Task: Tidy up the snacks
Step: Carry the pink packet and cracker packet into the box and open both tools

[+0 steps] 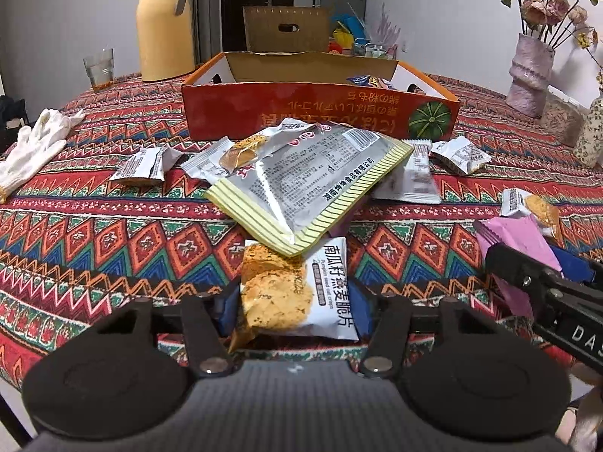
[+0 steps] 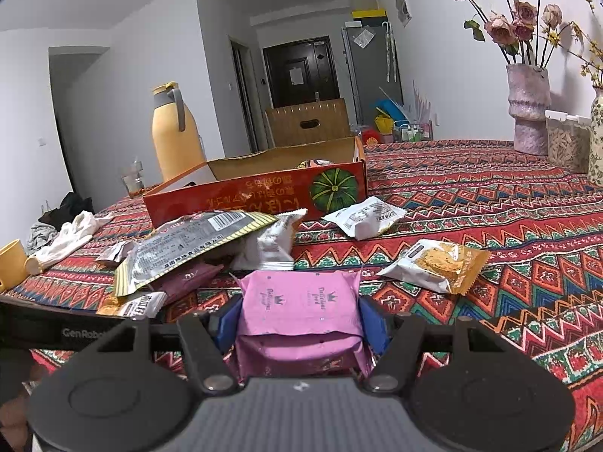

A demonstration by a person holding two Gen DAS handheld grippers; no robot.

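My left gripper (image 1: 296,310) is shut on a white oat-crisp packet (image 1: 297,293), held near the table's front. My right gripper (image 2: 301,320) is shut on a pink snack packet (image 2: 301,312); it also shows in the left wrist view (image 1: 516,241) at the right. An open orange cardboard box (image 1: 320,113) (image 2: 256,196) with a pumpkin picture stands behind the snacks. A large silver bag (image 1: 309,184) (image 2: 188,245) lies on top of other packets in front of the box. Several small white packets (image 1: 458,154) (image 2: 363,218) lie scattered around.
A patterned tablecloth (image 1: 113,233) covers the table. A yellow thermos (image 1: 164,22) and a glass (image 1: 98,69) stand at the back left, white gloves (image 1: 34,150) at the left. A vase of flowers (image 1: 529,71) (image 2: 527,109) stands at the back right. A yellow cup (image 2: 11,263) is at the left edge.
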